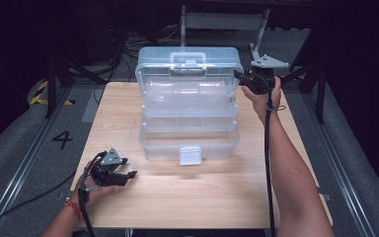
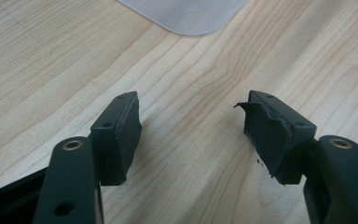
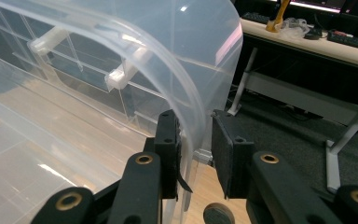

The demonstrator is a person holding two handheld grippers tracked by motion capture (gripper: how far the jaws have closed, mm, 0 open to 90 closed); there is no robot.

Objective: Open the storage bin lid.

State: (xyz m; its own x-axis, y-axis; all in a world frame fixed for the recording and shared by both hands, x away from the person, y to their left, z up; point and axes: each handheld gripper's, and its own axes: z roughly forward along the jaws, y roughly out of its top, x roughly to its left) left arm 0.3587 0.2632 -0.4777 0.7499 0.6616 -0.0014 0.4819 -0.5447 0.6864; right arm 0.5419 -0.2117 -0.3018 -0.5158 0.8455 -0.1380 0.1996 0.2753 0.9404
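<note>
The lid (image 1: 189, 61) of a clear plastic toolbox (image 1: 189, 139) is held raised at the far side of the wooden table (image 1: 187, 197). Its right edge (image 3: 186, 100) is pinched by the right gripper (image 1: 244, 79): in the right gripper view the curved rim is seen running down between the two black jaws, with one pad (image 3: 170, 149) pressed against the inner face and the other against the outer face, so a closed grip on the lid is shown. The stepped trays of the toolbox are spread out just beside and below that gripper, toward the person.

The left gripper (image 1: 123, 176) is held low over the table, well apart from the right one (near the person's edge). Its jaws are seen spread, with bare wood between the pads (image 2: 126, 135) and nothing gripped. The front latch (image 2: 186, 16) of the toolbox lies ahead of the jaw tips, not touched by them.
</note>
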